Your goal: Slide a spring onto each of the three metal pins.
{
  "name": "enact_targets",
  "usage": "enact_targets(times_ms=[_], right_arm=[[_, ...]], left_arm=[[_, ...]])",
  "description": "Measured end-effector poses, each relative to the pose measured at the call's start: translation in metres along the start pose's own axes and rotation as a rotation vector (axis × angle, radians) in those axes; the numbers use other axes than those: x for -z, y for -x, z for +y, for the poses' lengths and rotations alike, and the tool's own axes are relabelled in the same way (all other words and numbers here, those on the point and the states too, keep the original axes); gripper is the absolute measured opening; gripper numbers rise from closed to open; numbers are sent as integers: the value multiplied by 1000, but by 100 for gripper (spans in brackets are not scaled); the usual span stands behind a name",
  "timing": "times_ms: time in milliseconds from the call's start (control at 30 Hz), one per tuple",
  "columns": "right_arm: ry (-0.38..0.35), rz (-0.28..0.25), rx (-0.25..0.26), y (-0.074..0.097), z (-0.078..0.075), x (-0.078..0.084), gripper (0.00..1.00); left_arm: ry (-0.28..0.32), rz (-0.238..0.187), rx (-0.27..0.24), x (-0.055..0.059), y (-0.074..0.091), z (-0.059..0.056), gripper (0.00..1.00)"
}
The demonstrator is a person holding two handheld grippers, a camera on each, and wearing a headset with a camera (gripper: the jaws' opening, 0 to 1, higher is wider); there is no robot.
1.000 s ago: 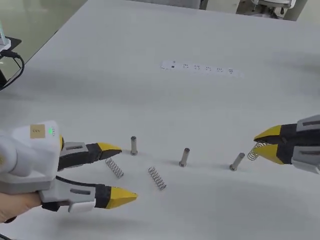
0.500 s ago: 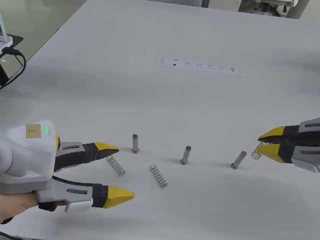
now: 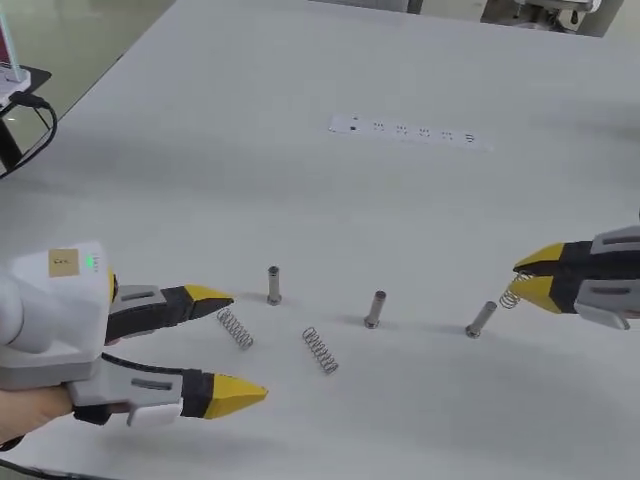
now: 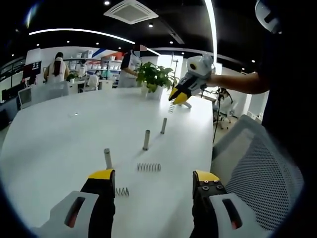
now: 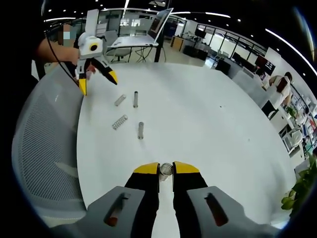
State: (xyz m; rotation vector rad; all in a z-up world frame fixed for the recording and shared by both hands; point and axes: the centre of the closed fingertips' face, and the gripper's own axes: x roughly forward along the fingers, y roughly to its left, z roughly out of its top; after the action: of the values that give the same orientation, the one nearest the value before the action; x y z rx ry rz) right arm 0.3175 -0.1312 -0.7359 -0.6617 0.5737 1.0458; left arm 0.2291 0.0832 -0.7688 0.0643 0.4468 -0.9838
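Three short metal pins stand in a row on the white table: left pin (image 3: pixel 274 285), middle pin (image 3: pixel 376 309), right pin (image 3: pixel 480 318), which leans. My right gripper (image 3: pixel 518 283) is shut on a small spring (image 3: pixel 511 294) (image 5: pixel 166 169) that hangs just above and to the right of the right pin's top. Two more springs lie flat: one (image 3: pixel 235 327) beside the left pin, one (image 3: pixel 320 350) between the left and middle pins. My left gripper (image 3: pixel 248 345) (image 4: pixel 153 176) stands open near the first loose spring (image 4: pixel 122 191), which lies between its jaws.
A white power strip (image 3: pixel 410 132) lies flat farther back on the table. A grey mesh chair (image 4: pixel 257 168) (image 5: pixel 44 148) stands at the table's near edge. People and a potted plant (image 4: pixel 153 77) are beyond the far end.
The right gripper with its spring has edged slightly up and nearer the right pin's top. The left gripper has hardly moved; the head camera shifted a little.
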Motion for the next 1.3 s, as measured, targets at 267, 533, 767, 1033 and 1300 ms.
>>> enact_targets(times_ms=[267,533,767,1033,1300], right_arm=[[-13,7,1,-8,-5,2,6],[-41,18,-3,-13,-7,9,6],[-62,10,1,-14,-9,10,6],[-58,12,-8,-16,-7,7,6],[-46,18,-7,-17,-7,8,6]], left_arm=[[4,1,-6,1,2,1,59],[18,-14,-9,-2,4,2,61],[19,-8,-13,-1,5,3,61],[19,-8,-13,-3,6,3,63],[25,-5,-20,-1,8,4,67]])
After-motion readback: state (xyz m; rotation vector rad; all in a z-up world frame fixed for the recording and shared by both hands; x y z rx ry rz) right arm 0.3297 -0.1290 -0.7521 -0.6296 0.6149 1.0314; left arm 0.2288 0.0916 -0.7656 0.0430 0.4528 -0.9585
